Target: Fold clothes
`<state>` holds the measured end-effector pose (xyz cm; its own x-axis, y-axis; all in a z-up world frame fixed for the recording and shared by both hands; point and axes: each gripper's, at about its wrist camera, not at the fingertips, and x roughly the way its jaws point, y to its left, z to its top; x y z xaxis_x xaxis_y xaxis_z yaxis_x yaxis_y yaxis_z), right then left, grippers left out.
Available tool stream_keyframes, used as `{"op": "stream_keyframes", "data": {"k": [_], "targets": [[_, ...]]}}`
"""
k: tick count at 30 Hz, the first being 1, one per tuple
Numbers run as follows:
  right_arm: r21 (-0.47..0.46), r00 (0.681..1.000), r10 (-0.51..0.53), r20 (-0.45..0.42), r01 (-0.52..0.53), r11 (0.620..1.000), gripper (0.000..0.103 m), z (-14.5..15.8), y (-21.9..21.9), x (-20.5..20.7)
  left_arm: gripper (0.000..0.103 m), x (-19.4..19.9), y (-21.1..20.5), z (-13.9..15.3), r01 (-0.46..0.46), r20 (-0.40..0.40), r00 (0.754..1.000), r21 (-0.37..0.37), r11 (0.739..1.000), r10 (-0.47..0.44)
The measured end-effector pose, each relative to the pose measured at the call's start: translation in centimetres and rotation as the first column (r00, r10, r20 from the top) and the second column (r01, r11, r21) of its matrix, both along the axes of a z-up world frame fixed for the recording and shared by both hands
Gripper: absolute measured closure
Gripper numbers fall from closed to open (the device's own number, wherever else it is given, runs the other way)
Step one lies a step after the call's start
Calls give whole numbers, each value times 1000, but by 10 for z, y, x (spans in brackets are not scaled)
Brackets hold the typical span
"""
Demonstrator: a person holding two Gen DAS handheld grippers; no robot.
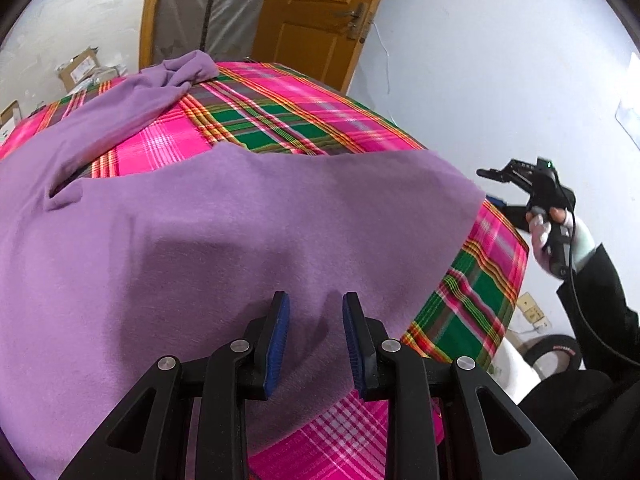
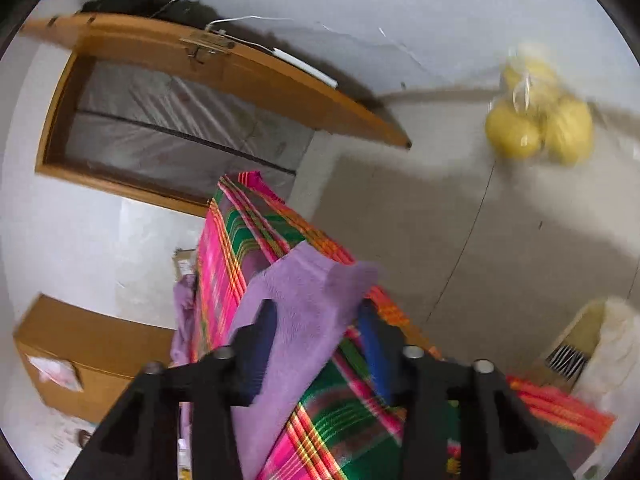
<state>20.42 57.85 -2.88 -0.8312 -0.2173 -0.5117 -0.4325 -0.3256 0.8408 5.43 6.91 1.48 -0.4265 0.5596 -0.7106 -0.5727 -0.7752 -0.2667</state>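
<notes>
A purple long-sleeved garment (image 1: 240,220) lies spread on a table under a pink and green plaid cloth (image 1: 288,112). One sleeve (image 1: 132,108) runs toward the far edge and ends bunched up. My left gripper (image 1: 316,340) hovers open just over the garment's near part, its blue pads (image 1: 278,344) apart with nothing between them. My right gripper (image 1: 490,186), held by a gloved hand (image 1: 544,236), is off the table's right side, clear of the cloth. In the tilted, blurred right wrist view the right gripper (image 2: 316,344) stands open, with the garment's corner (image 2: 320,280) beyond its fingers.
An orange wooden door (image 1: 316,12) stands open behind the table. Cardboard boxes (image 1: 80,68) sit at the far left, and another box (image 2: 80,360) is on the floor. A bag of yellow fruit (image 2: 540,128) hangs on the wall. A person's dark sleeve (image 1: 600,300) is at the right.
</notes>
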Motion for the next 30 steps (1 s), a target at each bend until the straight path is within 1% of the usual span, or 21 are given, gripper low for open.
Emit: {"op": "stream_keyframes", "data": {"k": [2,6,7,9,10,11,12,14,15,16,19,22,30], "targets": [[-47,1000,17,1,-17,999,54,-9,0,-6,75,-1,-1,-1,-10,4,1000,2,1000,10],[-160,1000,19,2,-19,987,54,-26,-2,-16,75,-1,-3,-2,-26,11,1000,5,1000,26],[-199,1000,16,9,-14,980,53,-33,-3,-18,75,-1,-4,-3,-30,13,999,8,1000,30],[-244,1000,5,3,-4,970,47,-40,-3,-18,75,-1,-5,-3,-36,15,999,12,999,36],[-266,1000,-1,0,1,964,46,-44,-4,-17,75,-2,-5,-4,-39,17,999,15,999,39],[-267,1000,-7,-1,7,964,50,-44,-4,-16,75,-2,-6,-4,-41,18,999,18,999,41],[-242,1000,-11,-8,9,970,56,-41,-3,-15,75,-2,-6,-4,-41,19,999,19,999,41],[-175,999,-11,-35,5,984,93,-26,-3,-15,75,-2,-5,-4,-41,17,999,16,999,41],[-143,999,-13,-35,8,990,98,-19,-3,-14,75,-2,-4,-4,-40,16,999,14,999,40],[-121,999,-15,-40,10,993,100,-13,-3,-13,75,-2,-4,-4,-40,15,999,12,999,39],[-66,998,-23,-60,19,998,100,4,-3,-8,75,-2,-3,-4,-36,15,999,9,999,36],[2,996,-32,-81,32,999,101,25,-4,6,75,0,-2,-3,-25,14,1000,1,1000,25],[1,998,-54,-45,54,999,100,15,4,25,75,8,-9,-1,-4,21,1000,14,1000,3]]}}
